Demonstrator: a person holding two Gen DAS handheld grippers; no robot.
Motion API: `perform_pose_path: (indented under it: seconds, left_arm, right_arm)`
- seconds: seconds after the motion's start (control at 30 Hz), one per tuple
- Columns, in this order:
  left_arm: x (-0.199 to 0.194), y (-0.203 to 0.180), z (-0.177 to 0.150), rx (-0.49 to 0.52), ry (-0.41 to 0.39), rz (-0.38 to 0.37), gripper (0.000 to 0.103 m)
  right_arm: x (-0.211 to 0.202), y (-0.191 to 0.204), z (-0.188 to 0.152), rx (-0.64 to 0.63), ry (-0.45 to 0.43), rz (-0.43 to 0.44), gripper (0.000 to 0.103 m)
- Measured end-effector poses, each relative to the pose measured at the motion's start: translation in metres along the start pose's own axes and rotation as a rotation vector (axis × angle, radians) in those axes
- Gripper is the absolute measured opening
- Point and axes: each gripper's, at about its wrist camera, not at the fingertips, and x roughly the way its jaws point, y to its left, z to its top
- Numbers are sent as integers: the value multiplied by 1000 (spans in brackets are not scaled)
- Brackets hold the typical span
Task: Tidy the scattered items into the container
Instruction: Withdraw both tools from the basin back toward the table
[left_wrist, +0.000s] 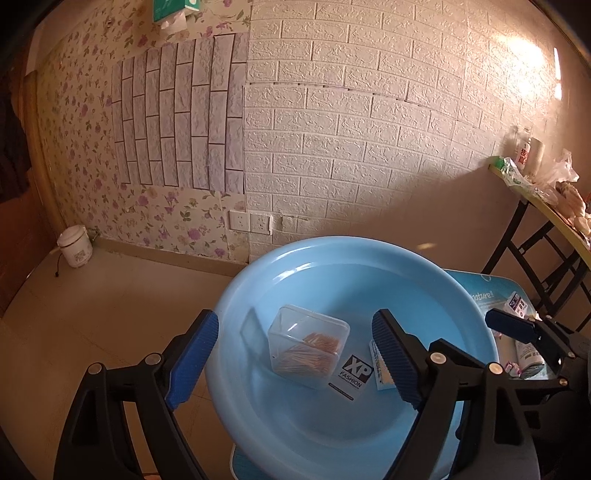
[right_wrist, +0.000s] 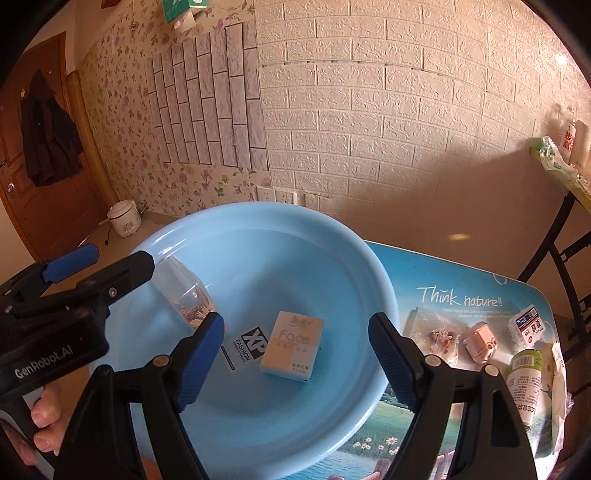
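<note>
Both your tongs stand wide and empty over the basin (right_wrist: 258, 236): the left gripper (left_wrist: 295, 354) above the clear box (left_wrist: 308, 347), the right gripper (right_wrist: 295, 354) above the tissue pack (right_wrist: 291, 345). Three things already lie inside. Swing your right hand right to the tray (right_wrist: 424, 280), where the pink case (right_wrist: 480, 345) and packets wait. Come down over one item only and close squarely across it.

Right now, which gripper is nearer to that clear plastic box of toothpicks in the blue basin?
Left. The left gripper hangs open right over the clear box, framing it. The right gripper is open over the tissue pack, the box off to its left.
</note>
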Motion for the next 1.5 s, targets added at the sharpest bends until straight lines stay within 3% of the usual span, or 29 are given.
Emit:
perform_pose_path:
  seconds: [0.47,1.17,1.5]
  left_arm:
    - [-20,-23,7,29,14,-5,98]
    - [-45,-82,7,93,10,-50,102]
    - [-49,-130,2,131,0,-122,102]
  right_arm:
    - [-31,-14,0,25,-19,-11,82]
    - [-77,-53,-10,83,-9,-40,83]
    - [-105,-92,-24,130,-28,-102,86]
